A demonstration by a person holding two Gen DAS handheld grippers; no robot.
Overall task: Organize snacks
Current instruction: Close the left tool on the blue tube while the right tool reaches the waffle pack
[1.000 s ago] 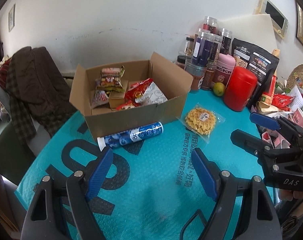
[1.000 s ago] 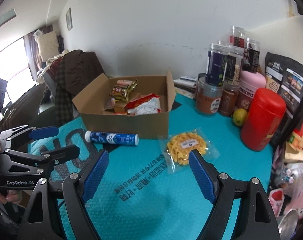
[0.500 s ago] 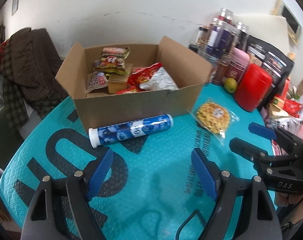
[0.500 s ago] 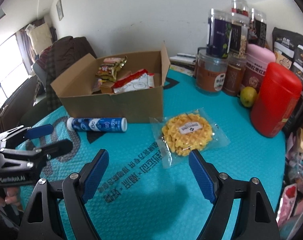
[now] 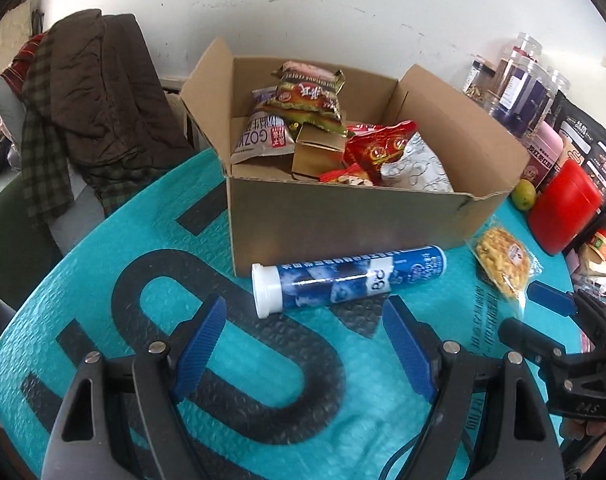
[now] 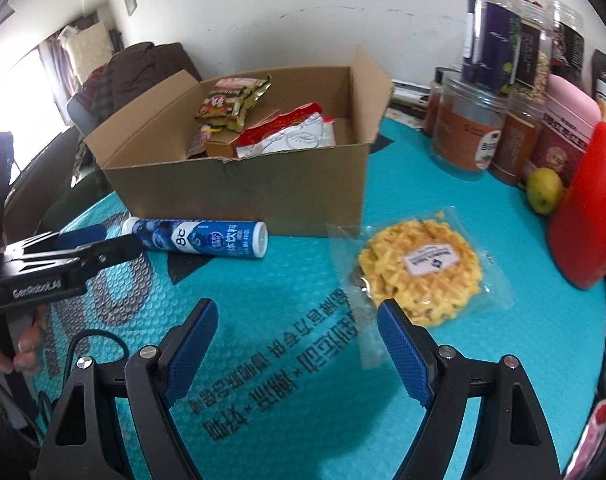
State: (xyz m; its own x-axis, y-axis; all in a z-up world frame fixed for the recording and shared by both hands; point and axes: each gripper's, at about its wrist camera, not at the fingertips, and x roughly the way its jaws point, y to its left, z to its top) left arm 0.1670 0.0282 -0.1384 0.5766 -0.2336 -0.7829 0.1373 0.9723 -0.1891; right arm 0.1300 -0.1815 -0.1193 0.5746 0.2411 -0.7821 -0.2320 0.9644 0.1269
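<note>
An open cardboard box (image 5: 343, 216) (image 6: 239, 184) holds several snack packets on the teal table cover. A blue tube with a white cap (image 5: 349, 280) (image 6: 199, 238) lies on its side in front of the box. A waffle in a clear wrapper (image 6: 421, 268) (image 5: 503, 266) lies to the right of the tube. My left gripper (image 5: 305, 344) (image 6: 99, 240) is open and empty, just short of the tube. My right gripper (image 6: 295, 344) (image 5: 543, 312) is open and empty, its right fingertip close to the waffle's near edge.
A red canister (image 6: 587, 208), a green fruit (image 6: 545, 190), several jars (image 6: 487, 80) and dark pouches (image 5: 591, 152) crowd the right side. A chair with brown and plaid clothes (image 5: 83, 120) stands behind the table at left. A hand (image 6: 27, 348) grips the left tool.
Both grippers have sunk and come forward: the tube now looms large before the left one, the waffle before the right one. Jaws kept the same width.
</note>
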